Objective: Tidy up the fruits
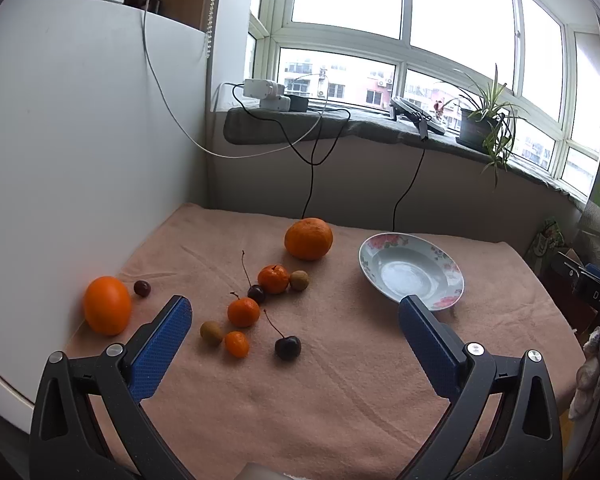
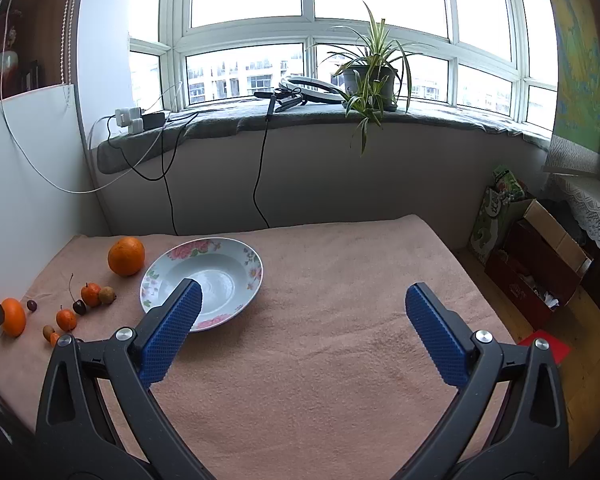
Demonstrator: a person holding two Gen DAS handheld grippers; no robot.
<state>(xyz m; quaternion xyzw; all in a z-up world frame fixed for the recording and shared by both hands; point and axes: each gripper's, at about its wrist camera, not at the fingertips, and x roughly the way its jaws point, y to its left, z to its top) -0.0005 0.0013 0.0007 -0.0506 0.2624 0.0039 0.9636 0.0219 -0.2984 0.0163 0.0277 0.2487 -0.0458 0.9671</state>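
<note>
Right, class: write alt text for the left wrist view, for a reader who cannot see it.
An open left gripper hangs above a pink cloth scattered with oranges, cherries and small brown fruits. An empty flowered bowl sits to the right, and a window fills the background.

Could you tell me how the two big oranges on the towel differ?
The far orange has bumpy, duller skin; the left orange is smooth and glossy. The far one sits near the plate; the left one lies at the towel's edge by a cherry. Both are orange and similar in size.
</note>
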